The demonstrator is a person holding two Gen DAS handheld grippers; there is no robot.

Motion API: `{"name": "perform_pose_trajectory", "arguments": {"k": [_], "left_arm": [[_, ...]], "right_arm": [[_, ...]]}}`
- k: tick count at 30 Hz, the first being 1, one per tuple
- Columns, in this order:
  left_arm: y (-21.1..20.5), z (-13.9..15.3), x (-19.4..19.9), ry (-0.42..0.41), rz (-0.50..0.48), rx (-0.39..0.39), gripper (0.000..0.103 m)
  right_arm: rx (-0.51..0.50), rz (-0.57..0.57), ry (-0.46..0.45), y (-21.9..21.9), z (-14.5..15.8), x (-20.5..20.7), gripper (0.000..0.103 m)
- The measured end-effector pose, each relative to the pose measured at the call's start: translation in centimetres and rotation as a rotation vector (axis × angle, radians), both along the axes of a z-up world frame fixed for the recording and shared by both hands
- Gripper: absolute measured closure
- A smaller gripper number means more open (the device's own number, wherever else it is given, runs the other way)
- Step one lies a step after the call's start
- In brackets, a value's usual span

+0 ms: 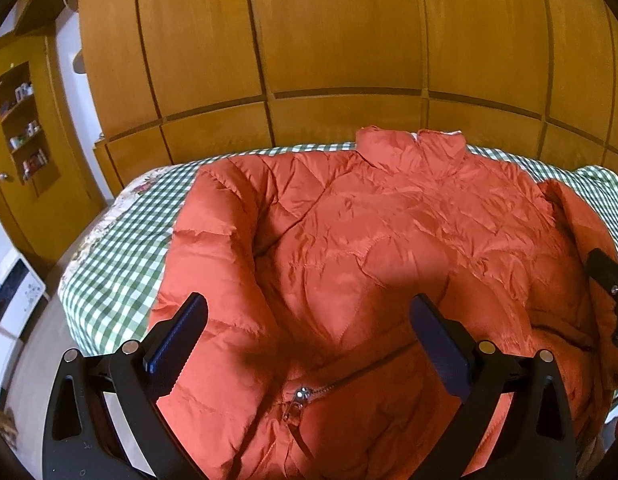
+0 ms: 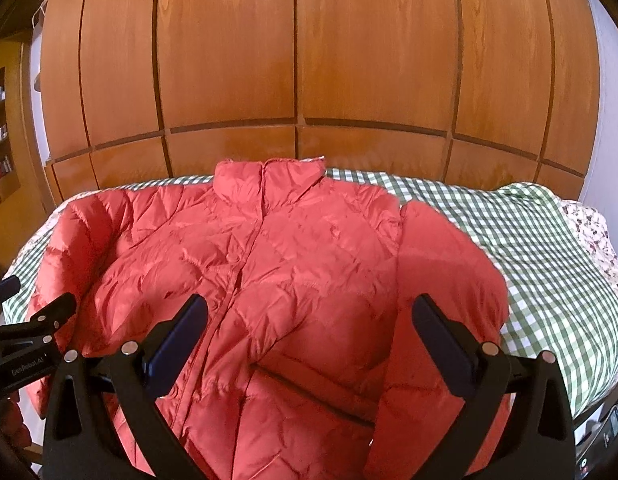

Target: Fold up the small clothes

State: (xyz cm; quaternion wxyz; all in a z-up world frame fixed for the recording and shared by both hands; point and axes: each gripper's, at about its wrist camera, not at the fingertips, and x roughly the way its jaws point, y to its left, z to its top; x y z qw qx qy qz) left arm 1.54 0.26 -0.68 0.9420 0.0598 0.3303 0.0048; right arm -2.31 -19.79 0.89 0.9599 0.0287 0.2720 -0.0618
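An orange-red puffer jacket (image 1: 389, 232) lies front up on the bed, collar at the far side, zipped down the middle; it also shows in the right wrist view (image 2: 277, 264). Both sleeves lie along its sides. My left gripper (image 1: 309, 344) is open above the jacket's lower left part, near the zipper pull (image 1: 297, 398), holding nothing. My right gripper (image 2: 309, 344) is open above the lower right part, near a pocket slit (image 2: 309, 396), holding nothing. The right gripper shows at the right edge of the left wrist view (image 1: 609, 292), and the left gripper at the left edge of the right wrist view (image 2: 29, 336).
The bed has a green-and-white checked cover (image 2: 549, 272) over a floral sheet (image 2: 589, 224). A wooden panelled wardrobe (image 2: 309, 60) stands behind it. A wooden shelf unit (image 1: 25, 128) with small items and a white appliance (image 1: 13, 292) stand at the left.
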Motion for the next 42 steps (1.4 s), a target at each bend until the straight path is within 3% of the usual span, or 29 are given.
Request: {"name": "perform_pose_trajectory", "arguments": {"k": [12,17,20,24,27,30,33,39,41,42], "left_arm": [[-0.4,-0.4,1.3,0.024,0.029,0.025,0.003],[1.5,-0.2,2.3,0.047,0.028,0.009,0.003],[4.6,-0.3,3.2,0.099,0.004,-0.091,0.003],[11.0,-0.3,2.9,0.045,0.112,-0.249,0.003],[14.5,-1.1,3.2,0.062,0.181,-0.23,0.003],[16.2,-2.3,3.0,0.112,0.155,-0.248,0.003],[18.0,-4.2,2.0,0.2,0.106,-0.371,0.003],[20.2,-9.7,1.1,0.319,0.162,-0.627,0.004],[20.0,-10.8,1.1,0.318,0.193,-0.677,0.008],[19.7,-10.8,1.1,0.302,0.202,-0.673,0.017]], "right_arm": [[0.011,0.0,0.008,-1.3,-0.6,1.0,0.002],[0.022,-0.011,0.022,-2.6,-1.2,2.1,0.002],[-0.002,-0.006,0.039,-3.1,-1.7,3.4,0.002],[0.007,0.003,0.063,-3.8,-2.1,4.6,0.002],[0.028,-0.025,0.067,-4.8,-2.3,4.8,0.002],[0.052,-0.038,0.077,-5.3,-2.5,4.7,0.002],[0.042,-0.029,0.082,-5.0,-2.8,4.5,0.002],[0.042,-0.01,0.118,-4.3,-4.1,5.2,0.002],[0.045,0.001,0.115,-4.1,-4.2,5.1,0.002],[0.044,0.005,0.109,-4.1,-4.2,5.0,0.002]]}}
